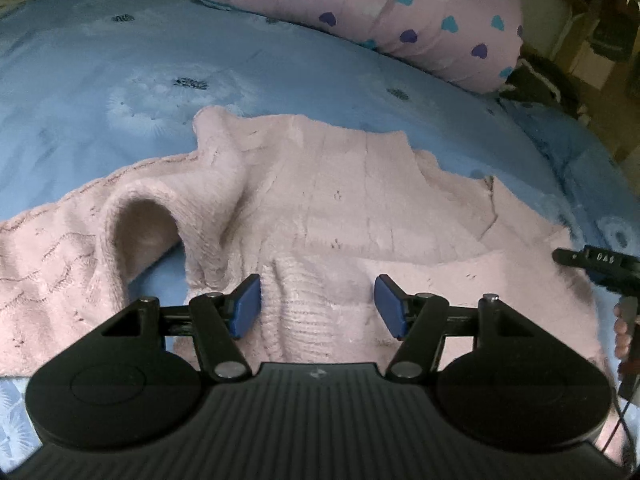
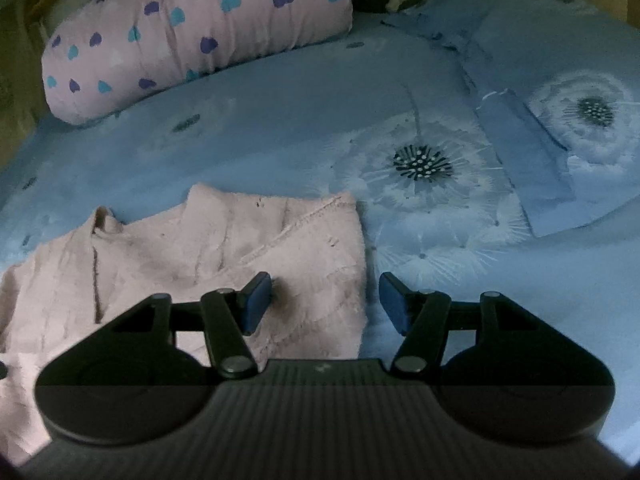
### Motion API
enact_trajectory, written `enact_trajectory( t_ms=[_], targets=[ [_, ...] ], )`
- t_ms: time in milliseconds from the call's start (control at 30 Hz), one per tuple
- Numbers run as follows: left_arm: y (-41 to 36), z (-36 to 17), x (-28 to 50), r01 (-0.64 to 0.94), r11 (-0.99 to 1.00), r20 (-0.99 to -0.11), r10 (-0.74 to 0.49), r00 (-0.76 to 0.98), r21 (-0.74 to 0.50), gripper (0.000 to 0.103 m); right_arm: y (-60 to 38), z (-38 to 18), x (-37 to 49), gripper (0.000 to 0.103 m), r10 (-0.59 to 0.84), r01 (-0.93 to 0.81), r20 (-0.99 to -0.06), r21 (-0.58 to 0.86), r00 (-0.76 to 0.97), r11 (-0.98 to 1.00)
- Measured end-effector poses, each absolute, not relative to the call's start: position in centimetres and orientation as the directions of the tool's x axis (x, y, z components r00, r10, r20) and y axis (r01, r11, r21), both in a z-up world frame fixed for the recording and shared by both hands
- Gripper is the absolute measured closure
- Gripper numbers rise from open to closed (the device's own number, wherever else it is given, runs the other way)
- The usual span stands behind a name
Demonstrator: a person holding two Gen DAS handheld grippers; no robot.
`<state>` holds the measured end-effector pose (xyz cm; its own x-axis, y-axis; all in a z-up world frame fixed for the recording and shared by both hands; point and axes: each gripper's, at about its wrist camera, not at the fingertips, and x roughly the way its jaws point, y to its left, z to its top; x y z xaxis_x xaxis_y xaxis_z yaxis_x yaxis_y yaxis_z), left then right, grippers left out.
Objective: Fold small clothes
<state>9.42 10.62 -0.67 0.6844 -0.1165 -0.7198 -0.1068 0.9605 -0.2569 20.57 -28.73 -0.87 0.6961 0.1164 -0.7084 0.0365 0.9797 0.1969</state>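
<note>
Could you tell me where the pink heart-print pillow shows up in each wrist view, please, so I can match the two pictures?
Left wrist view: the pink heart-print pillow lies at the top, centre to right, beyond the pink knitted sweater.
Right wrist view: the pillow lies at the top left, again beyond the sweater.
Shared landmark: the blue dandelion-print bedsheet, which both rest on.

Item count: one pink knitted sweater (image 1: 344, 208); one pink heart-print pillow (image 1: 384, 12); one blue dandelion-print bedsheet (image 2: 280, 120); one blue matching pillow (image 2: 560, 128); two tongs were present, left (image 1: 318, 306) and right (image 2: 325, 303).
</note>
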Motion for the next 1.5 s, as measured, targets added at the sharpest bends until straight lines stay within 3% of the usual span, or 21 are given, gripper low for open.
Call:
enact_trajectory(
  t_ms=[67,100,167,200,233,300,400,467,600,833,1067,1500],
  targets=[
    [10.3,-1.1,9.6,-0.112,0.967,-0.724,-0.093,0.684,-0.230,0.049,-28.4,-1.2,20.7,0.040,0.116,0.024,-0.701,0.187,0.703,0.982],
    [10.1,-1.1,9.5,-0.104,0.970,-0.720,-0.091,0.688,-0.221,0.061,-28.2,-1.3,20.7,0.040,0.118,0.015,-0.695,0.182,0.710,0.983],
    [9.6,-0.9,9.4,-0.072,0.974,-0.705,-0.105,0.701,-0.216,0.075,-28.1,-1.4,20.8,0.045,0.122,0.013,-0.683,0.189,0.720,0.982],
    [9.3,-0.7,9.2,-0.066,0.977,-0.697,-0.097,0.710,-0.203,0.077,-28.2,-1.4,20.7,0.070,0.121,0.021,-0.674,0.199,0.729,0.980],
    [8.8,-0.3,9.1,-0.059,0.984,-0.678,-0.074,0.731,-0.171,0.077,-28.4,-1.4,20.6,0.083,0.123,0.028,-0.660,0.213,0.741,0.977],
    [8.3,0.2,8.7,-0.061,0.990,-0.633,-0.034,0.774,-0.127,0.078,-28.8,-1.0,20.0,0.091,0.116,0.036,-0.608,0.231,0.785,0.972],
    [8.1,0.3,9.1,-0.093,0.991,-0.598,0.016,0.801,-0.099,0.077,-29.1,-0.2,19.2,0.092,0.068,0.051,-0.541,0.202,0.839,0.978],
    [8.6,-0.6,10.0,-0.128,0.983,-0.631,0.015,0.775,-0.134,0.076,-29.2,-0.2,19.5,0.092,0.031,0.070,-0.524,0.172,0.851,0.983],
    [9.8,-2.3,10.8,-0.208,0.949,-0.655,0.003,0.756,-0.235,0.065,-29.0,-2.1,20.9,0.091,0.014,0.069,-0.581,0.121,0.814,0.990],
    [7.9,-1.2,10.0,-0.153,0.987,-0.665,0.077,0.743,-0.056,0.045,-28.7,-1.3,20.6,0.083,0.000,0.076,-0.611,0.099,0.791,0.992],
    [7.8,1.7,7.7,-0.148,0.989,-0.659,0.128,0.741,0.025,0.033,-29.4,2.1,16.4,0.056,0.059,0.052,-0.591,0.169,0.804,0.984],
    [16.0,8.9,1.1,-0.262,0.958,-0.633,0.275,0.724,0.116,0.026,-27.9,7.8,6.2,0.054,0.182,-0.063,-0.555,0.226,0.812,0.972]
  ],
)
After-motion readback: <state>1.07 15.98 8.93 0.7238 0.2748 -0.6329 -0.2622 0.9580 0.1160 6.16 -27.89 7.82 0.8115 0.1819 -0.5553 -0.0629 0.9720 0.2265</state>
